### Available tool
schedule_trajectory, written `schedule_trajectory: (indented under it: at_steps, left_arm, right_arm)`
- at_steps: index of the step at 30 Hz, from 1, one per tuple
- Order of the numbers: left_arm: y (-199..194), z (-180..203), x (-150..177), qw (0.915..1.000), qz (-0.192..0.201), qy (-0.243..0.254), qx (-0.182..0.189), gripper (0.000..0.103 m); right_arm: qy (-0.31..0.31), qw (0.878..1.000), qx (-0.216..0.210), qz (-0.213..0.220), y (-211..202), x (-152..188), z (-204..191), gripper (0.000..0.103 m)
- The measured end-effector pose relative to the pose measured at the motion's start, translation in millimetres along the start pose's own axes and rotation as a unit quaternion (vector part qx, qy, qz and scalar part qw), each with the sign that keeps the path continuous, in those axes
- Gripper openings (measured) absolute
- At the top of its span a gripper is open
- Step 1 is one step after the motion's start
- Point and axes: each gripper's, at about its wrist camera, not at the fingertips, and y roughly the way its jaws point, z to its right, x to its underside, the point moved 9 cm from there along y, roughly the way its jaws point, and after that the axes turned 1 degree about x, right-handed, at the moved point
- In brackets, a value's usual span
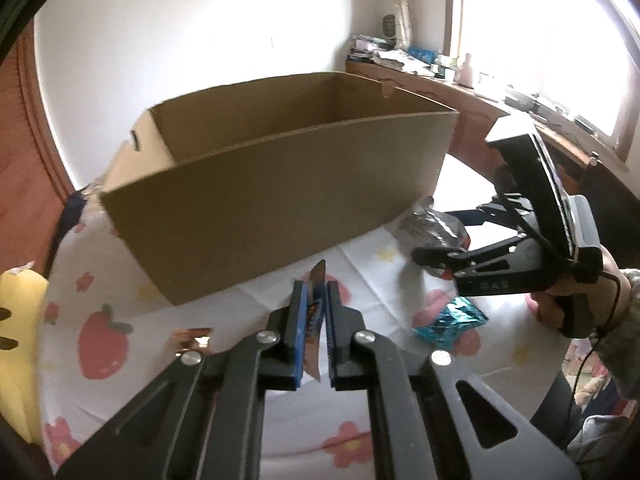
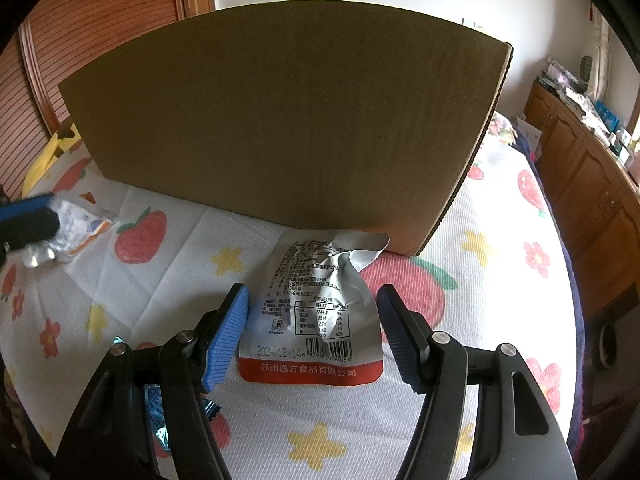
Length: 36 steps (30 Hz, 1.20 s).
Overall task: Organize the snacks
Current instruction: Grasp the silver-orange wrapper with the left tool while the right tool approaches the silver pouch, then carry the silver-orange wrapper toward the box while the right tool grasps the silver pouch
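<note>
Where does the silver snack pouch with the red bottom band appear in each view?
Left wrist view: silver snack pouch at right of centre, crumpled, before the right gripper.
Right wrist view: it lies centre, between the open fingers.
Shared landmark: brown cardboard box, directly behind it.

Your left tool [image 1: 314, 312] covers most of small packet [image 1: 313, 320]; print on it unreadable. Cardboard box [image 1: 280, 184] floor hidden behind near wall in both views. Your right tool [image 2: 312, 328] view: fine print on white pouch [image 2: 316, 316] mostly too small to read. Teal wrapper [image 2: 160, 412] half hidden under tool arm there. Desk clutter [image 1: 400, 56] blurred, washed out by window glare. Yellow plush [image 1: 16, 320] cut by left edge.
</note>
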Motion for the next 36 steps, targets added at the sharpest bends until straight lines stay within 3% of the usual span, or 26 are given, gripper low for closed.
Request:
schedule_trajectory:
  at_steps: [11, 20, 23, 36]
  left_arm:
    - [7, -37, 1, 0.9995, -0.015, -0.018, -0.022, 0.006]
    - [-7, -24, 4, 0.9995, 0.011, -0.027, -0.007, 0.004]
    - [-15, -21, 1, 0.9994, 0.023, -0.024, -0.011, 0.004]
    - [-42, 0, -15, 0.9983, 0.059, -0.005, -0.004, 0.004]
  right_arm:
    - [0.001, 1.000, -0.002, 0.000, 0, 0, -1, 0.066]
    - [-0.002, 1.000, -0.004, 0.019, -12, -2, 5, 0.047]
    - [0.003, 0.999, -0.008, 0.034, -26, -5, 10, 0.031]
    - [-0.005, 0.998, -0.018, 0.052, -60, 4, 4, 0.030]
